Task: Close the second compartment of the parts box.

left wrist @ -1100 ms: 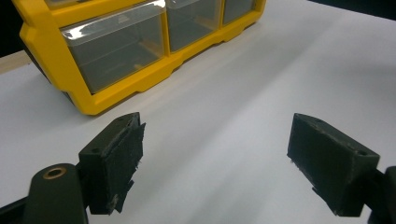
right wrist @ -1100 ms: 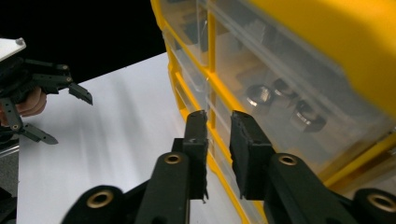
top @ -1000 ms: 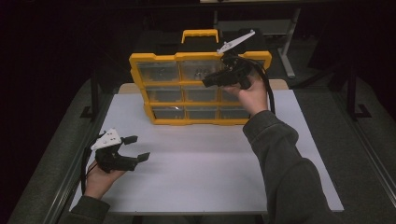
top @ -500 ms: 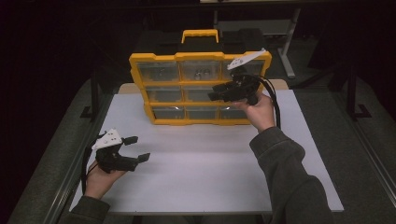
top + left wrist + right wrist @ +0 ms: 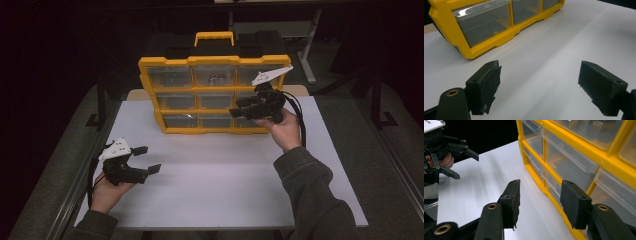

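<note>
My right gripper (image 5: 239,110) is held in front of the yellow drawer organizer (image 5: 215,95), level with its lower right drawers; its jaws have just been opening and stand apart with nothing between them. In the right gripper view, the 2 black pads (image 5: 512,200) frame the clear fronts of the lower drawers (image 5: 564,178), close to them but not touching. My left gripper (image 5: 145,159) rests low over the white table (image 5: 215,185) at its near left corner, well apart from the organizer, jaws spread wide and empty. The organizer stands upright at the far middle of the table, its handle (image 5: 214,36) on top
</note>
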